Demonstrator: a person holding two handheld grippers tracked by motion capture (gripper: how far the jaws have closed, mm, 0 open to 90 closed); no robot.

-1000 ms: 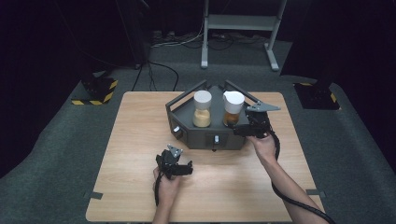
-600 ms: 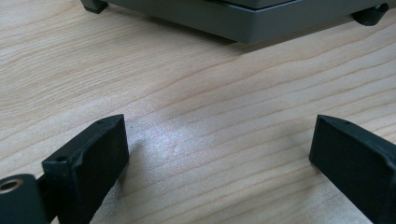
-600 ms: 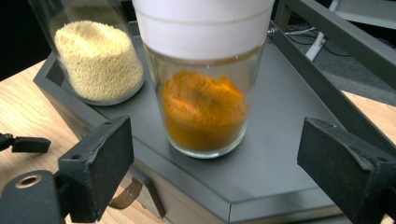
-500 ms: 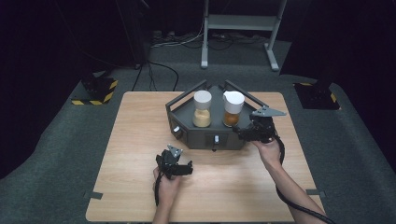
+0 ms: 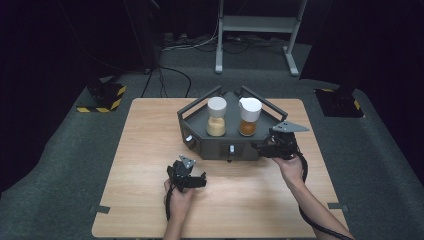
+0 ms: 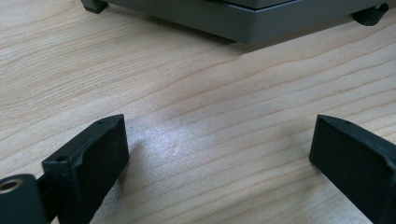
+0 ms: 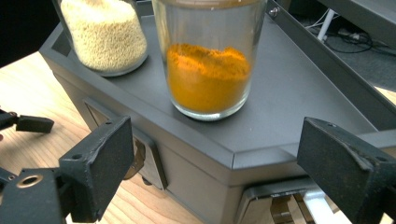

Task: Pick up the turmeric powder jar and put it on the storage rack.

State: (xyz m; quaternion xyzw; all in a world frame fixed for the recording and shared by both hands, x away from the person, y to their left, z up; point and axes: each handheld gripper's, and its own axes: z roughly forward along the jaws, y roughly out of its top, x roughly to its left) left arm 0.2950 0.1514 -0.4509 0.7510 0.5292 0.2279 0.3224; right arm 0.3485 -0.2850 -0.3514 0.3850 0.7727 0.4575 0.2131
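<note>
Nearest to the person, the left gripper [image 5: 186,175] lies low over the wooden table [image 5: 150,150] at about 7 o'clock from the dark grey stand [image 5: 225,145]; it keeps the same place as one second before, and its jaws are spread wide with only bare wood grain between them. The right gripper [image 5: 274,146] has come a little lower and nearer to the front right corner of the stand since the earlier frame, and it is now just beside that corner, at about 4 o'clock from the stand's middle. Its jaws are released, with nothing pressed between them; in the right gripper view they frame the corner of the stand. The stand is matte, angular and many-sided, with a raised rail along its back edges. On its flat top stand two round glass jars with white lids: the jar of orange powder [image 7: 208,60] is the nearer one to the right gripper, at 12 o'clock ahead of its jaws, and the jar of pale yellow grains [image 7: 105,32] stands close beside it at about 10 o'clock. The table stays free on its left half and along the near edge; beyond it lies grey carpet [image 5: 60,165].
</note>
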